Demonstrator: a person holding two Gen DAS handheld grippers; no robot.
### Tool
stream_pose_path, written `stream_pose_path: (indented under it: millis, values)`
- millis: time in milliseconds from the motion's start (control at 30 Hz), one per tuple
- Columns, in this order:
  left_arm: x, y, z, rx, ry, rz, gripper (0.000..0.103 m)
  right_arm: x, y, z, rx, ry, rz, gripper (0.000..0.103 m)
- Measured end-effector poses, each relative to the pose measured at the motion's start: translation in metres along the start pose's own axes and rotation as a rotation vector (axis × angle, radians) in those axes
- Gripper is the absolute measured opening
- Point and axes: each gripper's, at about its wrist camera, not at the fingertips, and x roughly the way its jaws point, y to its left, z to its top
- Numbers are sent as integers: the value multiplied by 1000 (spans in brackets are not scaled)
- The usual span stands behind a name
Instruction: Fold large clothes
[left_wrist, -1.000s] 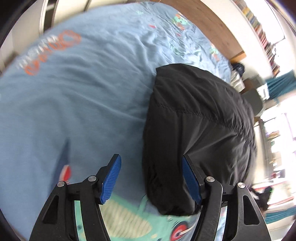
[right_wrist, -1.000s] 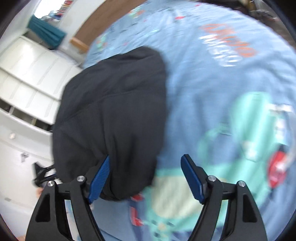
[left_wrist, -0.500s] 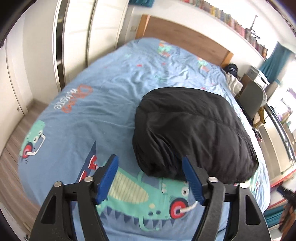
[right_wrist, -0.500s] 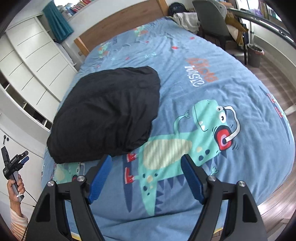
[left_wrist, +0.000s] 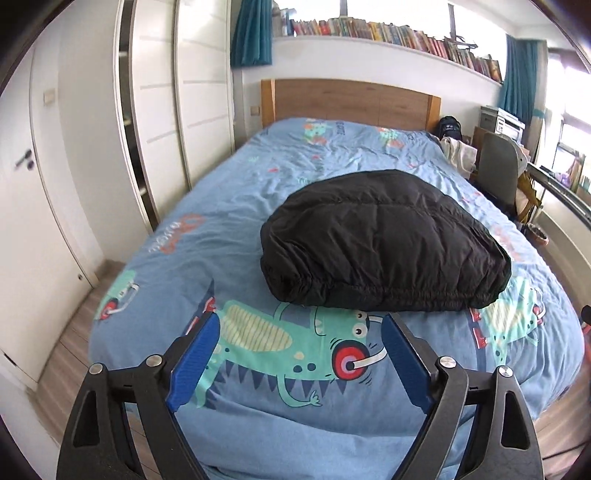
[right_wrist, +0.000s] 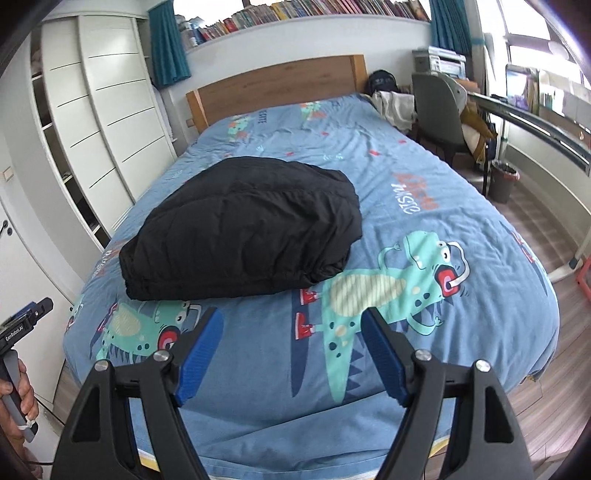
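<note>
I read this as the end of a fold: the black quilted padded jacket (left_wrist: 380, 243) lies as 1 compact folded bundle on the blue dinosaur-print bedspread (left_wrist: 236, 206), ahead of and beyond both grippers, touched by neither. My left gripper (left_wrist: 299, 365) has nothing between its blue pads, and its jaws are opening wider; the bundle sits ahead and slightly to its right. My right gripper (right_wrist: 291, 354) stands well open and empty, with the bundle ahead and to its left.

My judgement is that the fold looks finished or close to it. If anything remains, the next move calls for bringing both grippers forward and down to the elasticated hem nearest me, either to square the edges or to lift the bundle away.

I cannot see the jacket's far side, nor where its sleeves are tucked. In the right wrist view, a hand (right_wrist: 14, 387) gripping the left tool is cut off at the frame's left edge.
</note>
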Motion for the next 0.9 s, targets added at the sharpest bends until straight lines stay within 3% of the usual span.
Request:
stream_pose_path:
  millis: [167,400,767,900]
  values:
    - [-20,-20,-5,11,-36,13,93,-12,21,-10,-33,-40,-16,76]
    - [-28,-44,-14,53,-13,6,94,-19,35,-19,-35,-74,-32,76]
    - [-11,-60,-18,103,41,67,95,3,48,-32,-61,-13,-23,76]
    - [-2,-61,-20,97,63,53,95,13,47,-36,-61,16,-26,76]
